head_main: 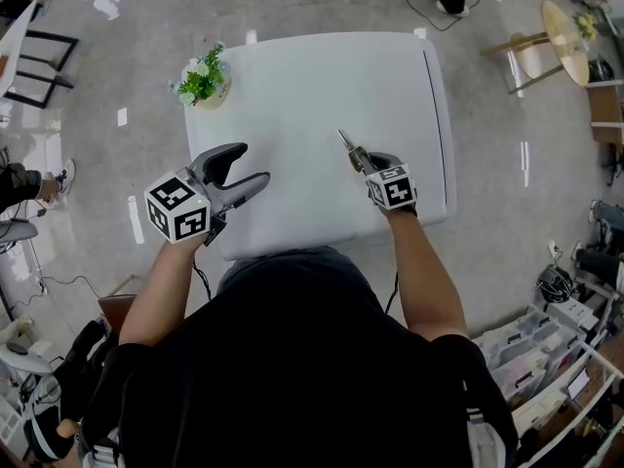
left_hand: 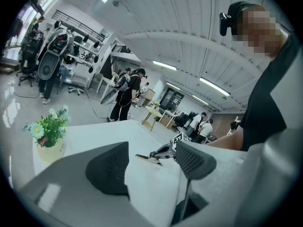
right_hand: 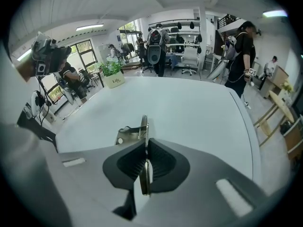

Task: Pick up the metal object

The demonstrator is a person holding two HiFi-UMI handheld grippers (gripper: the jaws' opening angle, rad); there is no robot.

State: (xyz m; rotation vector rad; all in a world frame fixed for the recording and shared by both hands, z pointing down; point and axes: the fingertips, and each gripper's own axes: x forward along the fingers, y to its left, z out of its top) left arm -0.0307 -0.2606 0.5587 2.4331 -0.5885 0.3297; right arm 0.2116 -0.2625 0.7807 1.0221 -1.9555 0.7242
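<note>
The metal object (right_hand: 142, 135) is a thin, flat bracket-like piece held edge-on between the pads of my right gripper (right_hand: 146, 163), which is shut on it. In the head view it sticks out ahead of the right gripper (head_main: 363, 160) as a slim metal tip (head_main: 345, 141) above the white table (head_main: 322, 86). From the left gripper view the metal piece (left_hand: 147, 158) shows beyond my jaws. My left gripper (head_main: 239, 169) hovers over the table's near left part, open, with nothing between its fingers (left_hand: 110, 168).
A small potted plant (head_main: 204, 78) stands at the table's far left corner. Several people stand in the room beyond the table. A round wooden side table (head_main: 565, 39) and shelving (head_main: 546, 359) lie to the right.
</note>
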